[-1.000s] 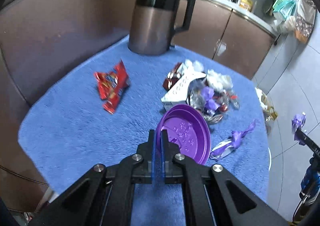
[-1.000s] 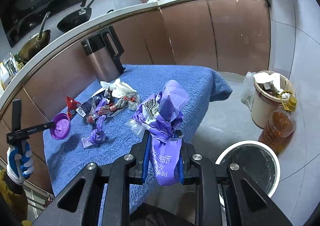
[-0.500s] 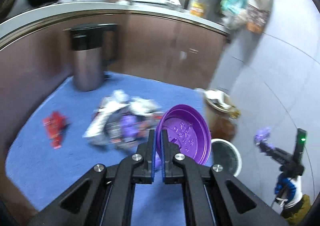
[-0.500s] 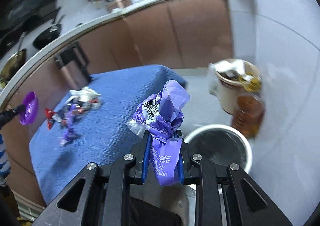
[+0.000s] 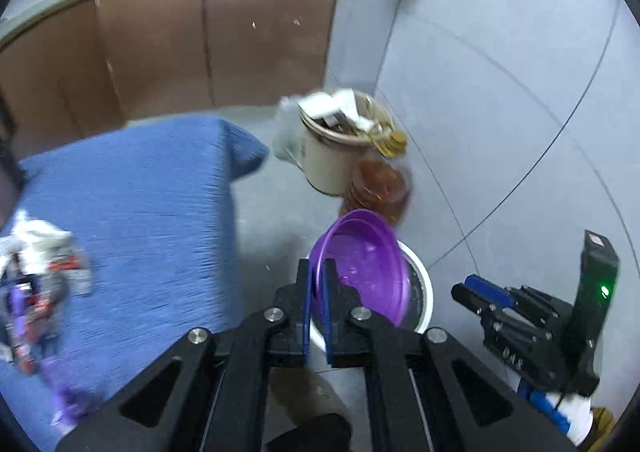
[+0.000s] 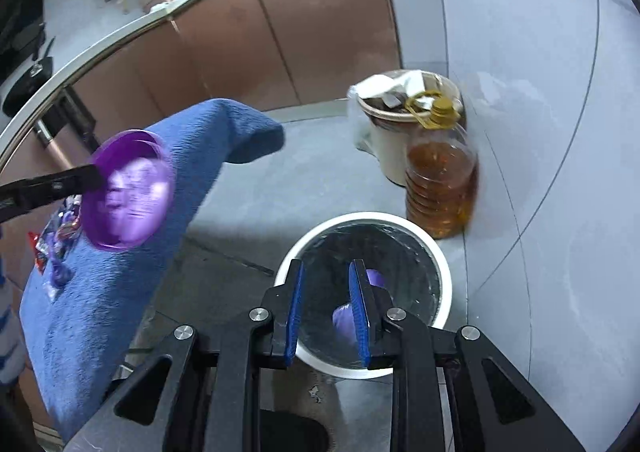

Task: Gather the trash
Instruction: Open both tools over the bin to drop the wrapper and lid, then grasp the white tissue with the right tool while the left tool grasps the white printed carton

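Observation:
My left gripper (image 5: 318, 272) is shut on the rim of a purple plastic lid (image 5: 366, 268) and holds it above the white trash bin (image 5: 424, 292) on the floor. The lid also shows in the right wrist view (image 6: 128, 192). My right gripper (image 6: 326, 284) is open right over the white bin (image 6: 400, 224). A purple wrapper (image 6: 346, 318) lies inside the bin below the right finger. My right gripper also shows in the left wrist view (image 5: 480, 292). Several wrappers (image 5: 36, 284) lie on the blue cloth at the left.
A blue towel covers the table (image 6: 132, 252) at the left. A beige bin full of rubbish (image 6: 396, 132) and a bottle of amber oil (image 6: 440, 176) stand on the floor behind the white bin. Brown cabinets (image 6: 280, 36) line the back.
My right gripper has opened and dropped the purple wrapper into the white bin. My left gripper has swung right from the table, carrying the purple lid over the bin.

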Motion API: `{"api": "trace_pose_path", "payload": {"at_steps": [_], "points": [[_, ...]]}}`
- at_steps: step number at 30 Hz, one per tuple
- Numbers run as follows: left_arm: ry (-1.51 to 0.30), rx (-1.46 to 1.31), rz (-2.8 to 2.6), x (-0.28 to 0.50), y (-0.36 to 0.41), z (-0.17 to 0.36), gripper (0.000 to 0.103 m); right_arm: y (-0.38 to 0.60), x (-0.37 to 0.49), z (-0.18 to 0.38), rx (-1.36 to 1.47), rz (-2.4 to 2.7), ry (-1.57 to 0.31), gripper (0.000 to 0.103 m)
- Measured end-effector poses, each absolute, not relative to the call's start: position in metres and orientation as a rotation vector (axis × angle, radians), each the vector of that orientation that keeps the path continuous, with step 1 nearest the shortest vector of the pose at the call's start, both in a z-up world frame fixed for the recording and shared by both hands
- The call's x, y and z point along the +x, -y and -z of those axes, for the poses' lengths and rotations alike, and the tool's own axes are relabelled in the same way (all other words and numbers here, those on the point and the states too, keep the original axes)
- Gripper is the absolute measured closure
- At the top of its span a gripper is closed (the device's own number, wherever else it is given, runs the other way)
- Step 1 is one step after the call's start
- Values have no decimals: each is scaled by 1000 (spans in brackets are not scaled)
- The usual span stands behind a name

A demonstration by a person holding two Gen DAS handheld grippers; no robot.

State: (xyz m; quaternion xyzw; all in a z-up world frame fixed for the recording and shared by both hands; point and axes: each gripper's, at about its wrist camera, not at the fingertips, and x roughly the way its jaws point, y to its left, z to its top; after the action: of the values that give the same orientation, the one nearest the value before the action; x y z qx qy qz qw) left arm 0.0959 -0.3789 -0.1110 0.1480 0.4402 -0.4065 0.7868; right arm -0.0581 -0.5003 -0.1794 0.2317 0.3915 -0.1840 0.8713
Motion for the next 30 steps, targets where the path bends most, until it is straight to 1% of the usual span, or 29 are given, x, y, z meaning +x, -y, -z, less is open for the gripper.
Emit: {"api": "trace_pose_path", "payload": {"at_steps": [3,5,6,8,9,10,15,18,20,21,24,26,27,29,30], "points": [[-992,348,880,96,405,131,96,512,-64,184,504,407,-813,79],[-1021,353,901,92,416,139,95,518,-67,186,516,429,-813,74],[-1033,351,911,91,419,141,91,521,-69,187,520,439,-814,73],[-1031,356,922,88,424,143,79,525,-71,190,528,454,-816,69],[-1020,361,919,87,424,141,70,526,-72,191,532,458,-817,68],[-1010,360,921,86,423,140,67,527,-72,192,533,460,-819,66],[-958,310,925,79,403,120,66,518,-68,186,512,447,-817,56],[-896,265,906,73,381,98,66,507,-67,173,486,436,-792,48],[-845,224,887,71,361,81,66,500,-67,160,463,428,-768,40],[-828,212,882,71,354,76,66,497,-67,153,454,423,-758,38],[-767,182,845,69,322,56,66,481,-68,127,418,401,-709,25],[-746,174,819,68,296,43,66,469,-70,107,407,372,-664,13],[-736,170,810,68,287,39,66,464,-70,99,405,361,-648,10],[-697,162,764,69,257,29,66,451,-71,80,396,327,-601,1],[-687,161,747,70,247,27,66,445,-71,71,391,306,-577,0]]}}
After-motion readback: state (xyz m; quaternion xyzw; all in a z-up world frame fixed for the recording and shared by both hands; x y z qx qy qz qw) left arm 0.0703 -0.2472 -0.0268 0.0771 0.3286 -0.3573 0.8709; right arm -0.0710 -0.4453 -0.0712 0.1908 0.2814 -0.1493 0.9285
